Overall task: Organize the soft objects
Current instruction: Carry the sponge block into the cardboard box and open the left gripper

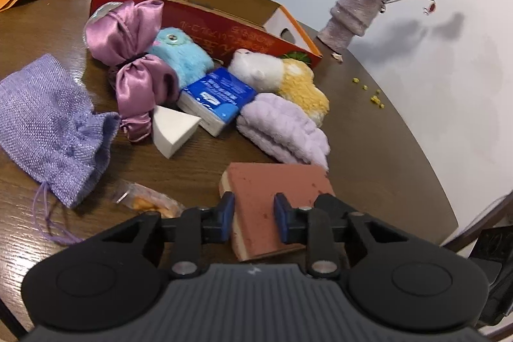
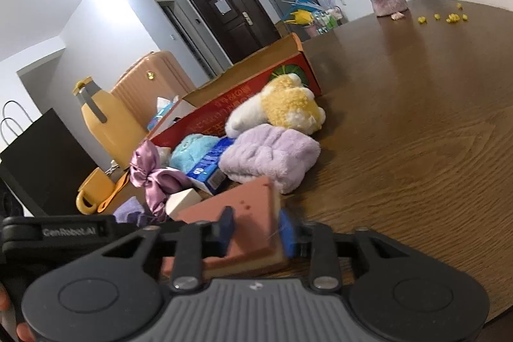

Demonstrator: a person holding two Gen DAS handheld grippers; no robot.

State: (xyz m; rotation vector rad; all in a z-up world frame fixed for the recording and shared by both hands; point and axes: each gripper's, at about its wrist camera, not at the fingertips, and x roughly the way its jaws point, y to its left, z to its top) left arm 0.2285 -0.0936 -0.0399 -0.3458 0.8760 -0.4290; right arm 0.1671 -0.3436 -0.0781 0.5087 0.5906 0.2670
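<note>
At the lower centre of both views lies a flat sponge: dusty-pink scouring top, cream foam edge. The left gripper straddles one of its ends, blue pads apart. The right gripper likewise brackets it, its pads at the sponge's sides; whether they press I cannot tell.
</note>
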